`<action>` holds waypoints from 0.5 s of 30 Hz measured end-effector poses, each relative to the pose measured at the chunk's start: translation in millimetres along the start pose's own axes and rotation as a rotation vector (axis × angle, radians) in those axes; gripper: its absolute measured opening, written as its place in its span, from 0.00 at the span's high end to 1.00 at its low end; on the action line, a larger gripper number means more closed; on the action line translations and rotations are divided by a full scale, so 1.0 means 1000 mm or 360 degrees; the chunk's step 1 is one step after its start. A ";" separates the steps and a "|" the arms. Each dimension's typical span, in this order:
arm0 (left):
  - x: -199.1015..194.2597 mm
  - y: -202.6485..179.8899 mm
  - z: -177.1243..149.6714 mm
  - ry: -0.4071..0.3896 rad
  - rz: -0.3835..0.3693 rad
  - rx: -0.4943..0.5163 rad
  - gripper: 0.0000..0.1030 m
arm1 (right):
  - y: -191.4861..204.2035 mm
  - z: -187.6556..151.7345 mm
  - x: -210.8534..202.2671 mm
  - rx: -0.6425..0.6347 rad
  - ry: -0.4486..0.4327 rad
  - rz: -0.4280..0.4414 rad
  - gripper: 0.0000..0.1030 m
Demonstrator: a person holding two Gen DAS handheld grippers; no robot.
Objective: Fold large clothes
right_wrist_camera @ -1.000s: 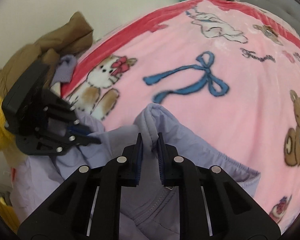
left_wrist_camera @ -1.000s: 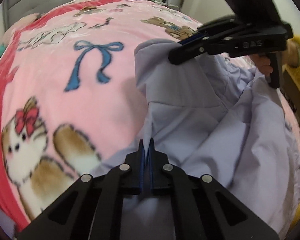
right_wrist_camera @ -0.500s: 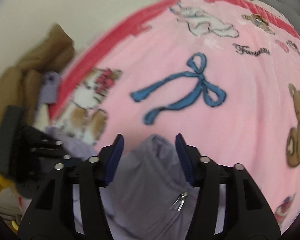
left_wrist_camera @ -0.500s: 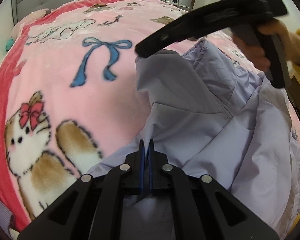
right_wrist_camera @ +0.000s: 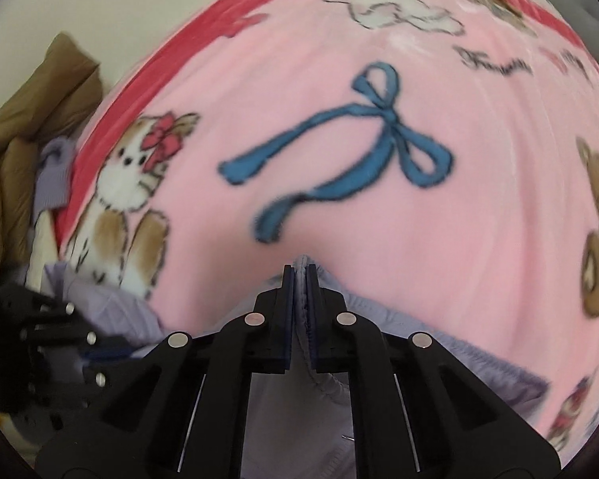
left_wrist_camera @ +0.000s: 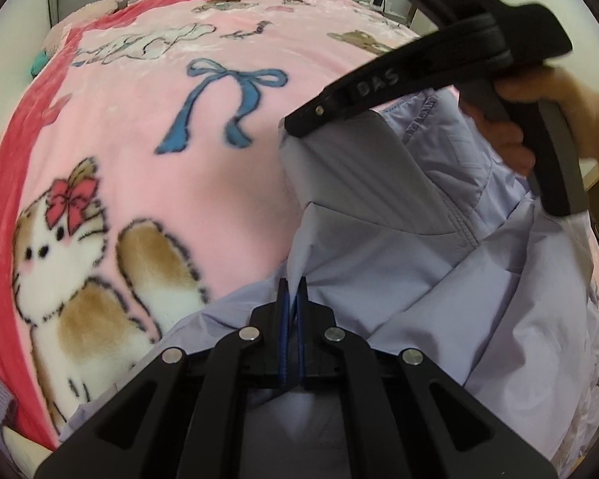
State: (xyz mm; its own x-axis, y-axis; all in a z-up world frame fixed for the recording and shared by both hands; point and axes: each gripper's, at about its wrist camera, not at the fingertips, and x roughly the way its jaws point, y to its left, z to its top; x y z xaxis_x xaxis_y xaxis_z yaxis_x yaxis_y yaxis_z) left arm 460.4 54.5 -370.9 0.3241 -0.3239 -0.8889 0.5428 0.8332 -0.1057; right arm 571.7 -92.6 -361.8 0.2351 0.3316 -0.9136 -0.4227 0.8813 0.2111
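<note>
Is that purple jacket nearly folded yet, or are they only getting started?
Only getting started. Done: the lilac jacket lies on the pink blanket. In hand: the left hand-held gripper is shut on one fold of fabric, and the right hand-held gripper is shut on its gathered edge. Left: no neat fold shows; the jacket looks rumpled and bunched.

Lilac jacket running off the lower frame edge, left tongs motion-blurred in right wrist view
</note>
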 end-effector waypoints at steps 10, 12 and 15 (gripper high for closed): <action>-0.031 -0.006 0.009 -0.0198 -0.0030 -0.0070 0.92 | -0.025 -0.053 -0.094 0.0001 -0.0401 -0.0257 0.48; -0.025 -0.006 0.014 -0.0163 -0.0077 -0.0095 0.87 | -0.046 -0.073 -0.102 0.0070 -0.0369 -0.0384 0.48; -0.010 -0.006 0.025 -0.0073 -0.0108 -0.0116 0.84 | -0.086 -0.097 -0.107 0.0243 -0.0351 -0.0373 0.48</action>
State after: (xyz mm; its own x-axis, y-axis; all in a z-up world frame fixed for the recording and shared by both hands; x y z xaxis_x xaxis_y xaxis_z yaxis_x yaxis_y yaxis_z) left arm 473.2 41.5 -349.9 0.3247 -0.3994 -0.8574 0.5073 0.8386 -0.1985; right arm 497.7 -236.4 -316.1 0.5005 0.1641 -0.8500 -0.2031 0.9767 0.0690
